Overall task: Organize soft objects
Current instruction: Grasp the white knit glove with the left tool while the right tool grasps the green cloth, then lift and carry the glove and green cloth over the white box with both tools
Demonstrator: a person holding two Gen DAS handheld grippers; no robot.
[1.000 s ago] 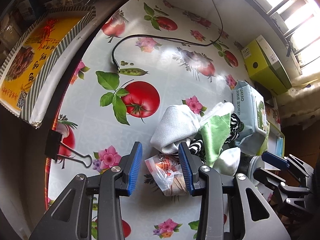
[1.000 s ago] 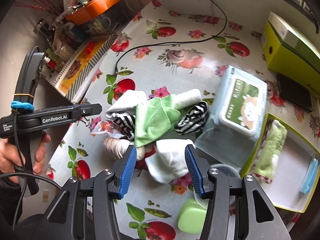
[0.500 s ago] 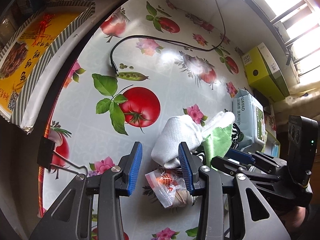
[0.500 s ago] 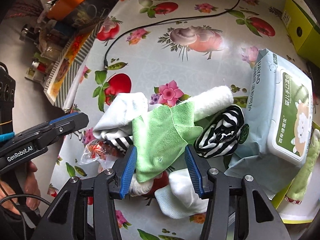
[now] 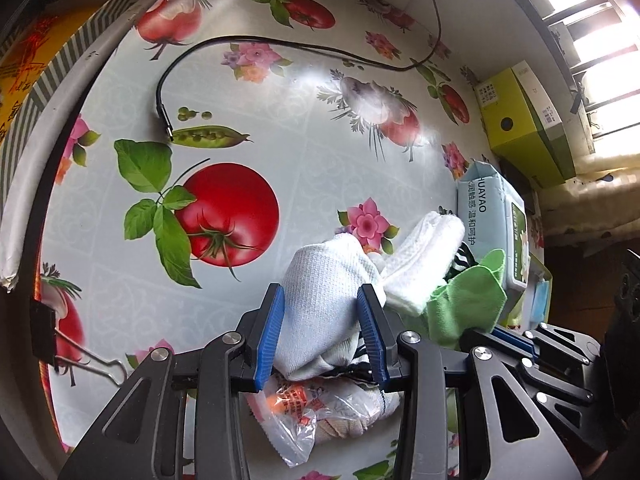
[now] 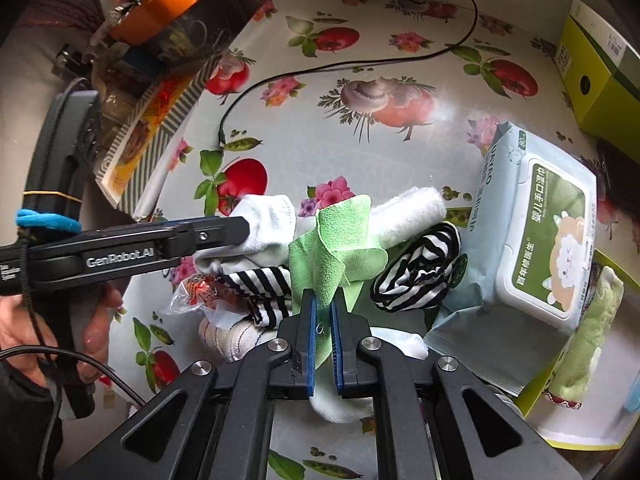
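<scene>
Both tools are in the pile of soft things on the table [image 5: 304, 120].
Right tool [image 6: 322, 320] pinches the green cloth [image 6: 332, 256], jaws nearly together; left tool [image 5: 320, 322] straddles the white sock [image 5: 324, 280], jaws wide and opening. Beyond lie striped socks [image 6: 416, 268], then the wipes pack [image 6: 536, 232].

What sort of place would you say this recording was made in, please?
Most likely a home kitchen or dining table: a vinyl tablecloth printed with tomatoes and flowers, a pack of wet wipes, and a heap of socks and cloths such as the green cloth, beside a sunlit window.
</scene>
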